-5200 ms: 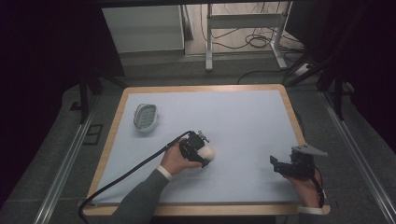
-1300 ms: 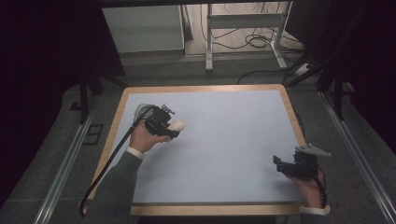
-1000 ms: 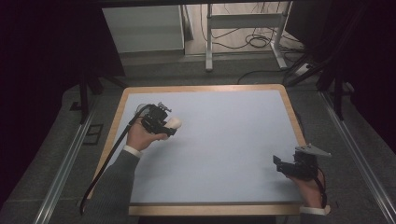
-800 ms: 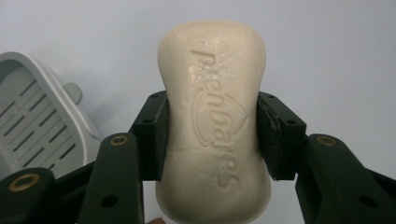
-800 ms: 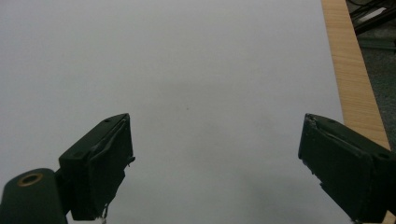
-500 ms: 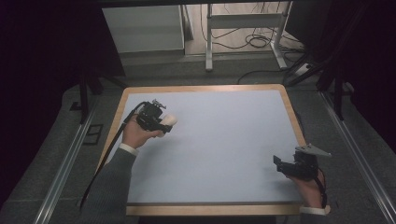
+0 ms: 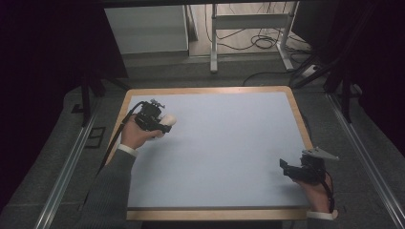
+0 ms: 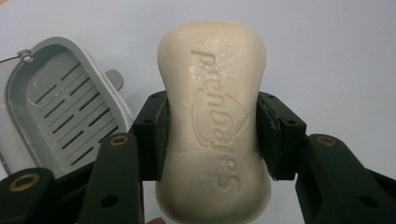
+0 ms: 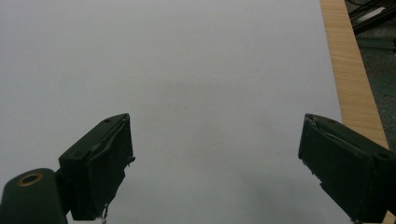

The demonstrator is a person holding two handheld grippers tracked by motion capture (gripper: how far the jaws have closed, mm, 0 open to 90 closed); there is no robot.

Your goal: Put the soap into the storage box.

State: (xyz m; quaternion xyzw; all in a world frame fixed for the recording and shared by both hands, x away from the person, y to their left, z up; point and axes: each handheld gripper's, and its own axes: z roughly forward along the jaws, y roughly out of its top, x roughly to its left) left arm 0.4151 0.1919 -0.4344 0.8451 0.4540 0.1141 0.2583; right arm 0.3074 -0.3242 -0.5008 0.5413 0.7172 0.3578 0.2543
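A cream bar of soap [image 8: 212,70] with embossed lettering is clamped between the jaws of my left gripper [image 8: 212,128]. In the high view this left gripper [image 7: 160,121] hovers at the table's far left, and the soap [image 7: 168,119] sticks out to its right. Just left of the soap in the left gripper view lies a grey slotted soap dish [image 8: 60,107] on the mat. In the high view my right gripper [image 7: 286,169] rests near the front right corner. Its jaws stand wide apart over bare mat in the right gripper view [image 9: 215,140], open and holding nothing.
The table has a pale blue mat [image 7: 229,143] framed by a wooden border [image 9: 348,70]. A black cable [image 7: 114,143] trails from the left gripper over the left edge. Metal rails run along both sides of the table on the floor.
My left gripper has carried the soap from the front middle of the table back and to the left, to the soap dish. The right gripper has stayed put.
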